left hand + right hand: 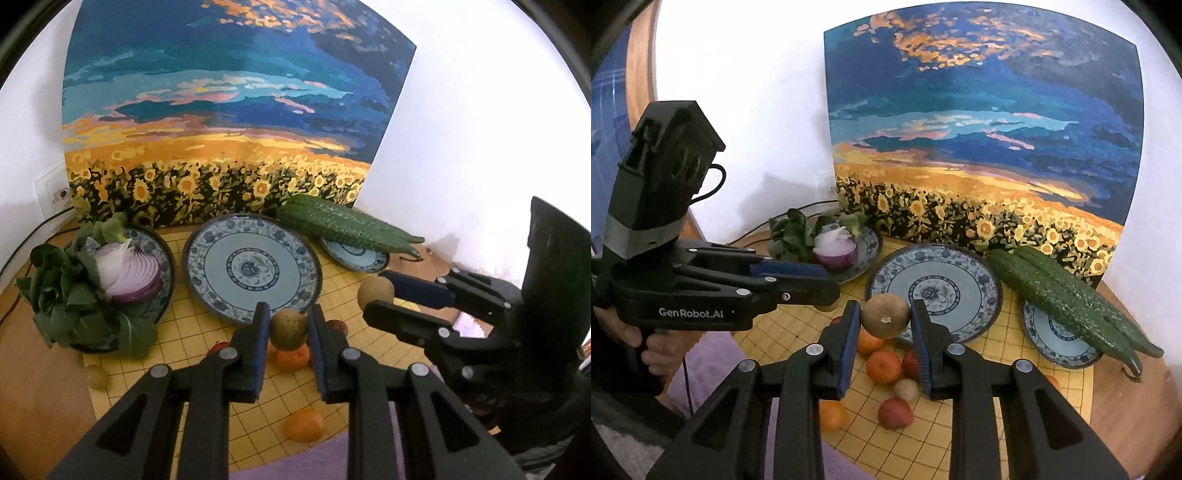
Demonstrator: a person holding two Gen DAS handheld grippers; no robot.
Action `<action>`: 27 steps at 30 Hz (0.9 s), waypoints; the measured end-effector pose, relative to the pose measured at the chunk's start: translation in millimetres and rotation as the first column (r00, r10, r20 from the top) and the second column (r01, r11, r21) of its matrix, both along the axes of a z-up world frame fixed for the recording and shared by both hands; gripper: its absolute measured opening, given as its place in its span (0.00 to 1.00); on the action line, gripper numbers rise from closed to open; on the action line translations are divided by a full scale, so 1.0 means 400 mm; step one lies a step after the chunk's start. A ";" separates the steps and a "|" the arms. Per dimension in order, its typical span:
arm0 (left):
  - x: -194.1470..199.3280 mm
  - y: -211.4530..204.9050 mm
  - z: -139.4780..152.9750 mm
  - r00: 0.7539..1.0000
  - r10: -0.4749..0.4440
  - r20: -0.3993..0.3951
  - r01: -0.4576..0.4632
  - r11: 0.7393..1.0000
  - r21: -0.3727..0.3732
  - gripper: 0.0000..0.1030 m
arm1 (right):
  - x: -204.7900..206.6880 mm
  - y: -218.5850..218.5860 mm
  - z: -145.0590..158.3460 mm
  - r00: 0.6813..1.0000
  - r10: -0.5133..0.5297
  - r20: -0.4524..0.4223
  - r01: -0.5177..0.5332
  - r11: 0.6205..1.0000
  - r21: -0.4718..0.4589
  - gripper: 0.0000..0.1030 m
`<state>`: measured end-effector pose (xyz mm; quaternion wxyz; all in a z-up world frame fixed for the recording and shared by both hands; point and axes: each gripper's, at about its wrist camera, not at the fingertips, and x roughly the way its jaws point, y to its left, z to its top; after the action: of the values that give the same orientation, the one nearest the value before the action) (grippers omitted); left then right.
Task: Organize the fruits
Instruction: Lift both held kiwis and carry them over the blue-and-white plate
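My left gripper is shut on a brown-green round fruit, held above the yellow grid mat. My right gripper is shut on a brown round fruit; it shows at the right of the left wrist view. Both hover near the front rim of the large empty blue patterned plate. Oranges, red fruits and a pale fruit lie on the mat below. The left gripper's fruit is hidden in the right wrist view.
A plate with half a red onion and leafy greens stands at the left. Two bitter gourds lie across a small plate at the right. A sunflower painting leans on the wall behind. A small brown fruit sits off the mat's left edge.
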<state>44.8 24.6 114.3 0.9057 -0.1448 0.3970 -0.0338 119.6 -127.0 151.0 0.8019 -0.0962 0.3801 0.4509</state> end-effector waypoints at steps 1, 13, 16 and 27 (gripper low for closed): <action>0.002 -0.001 -0.001 1.000 -0.002 -0.004 0.002 1.000 0.007 0.21 | 0.002 -0.001 -0.001 1.000 -0.003 0.002 0.003 1.000 -0.001 0.28; 0.052 0.009 -0.027 0.999 0.001 -0.039 0.000 1.000 0.018 0.21 | 0.026 0.036 -0.026 1.000 -0.013 0.001 0.013 0.999 -0.039 0.28; 0.061 0.009 -0.034 0.999 -0.004 -0.040 0.004 1.000 0.005 0.21 | 0.032 0.046 -0.040 1.000 -0.011 0.004 0.011 0.997 -0.071 0.28; 0.110 0.014 -0.075 0.999 -0.001 -0.050 0.001 1.000 -0.004 0.21 | 0.086 0.054 -0.092 0.999 -0.027 -0.047 0.023 0.997 -0.077 0.28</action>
<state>89.0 30.0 84.2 0.8952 -0.1471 0.4194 -0.0316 153.8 -105.5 114.0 0.7939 -0.1114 0.4173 0.4281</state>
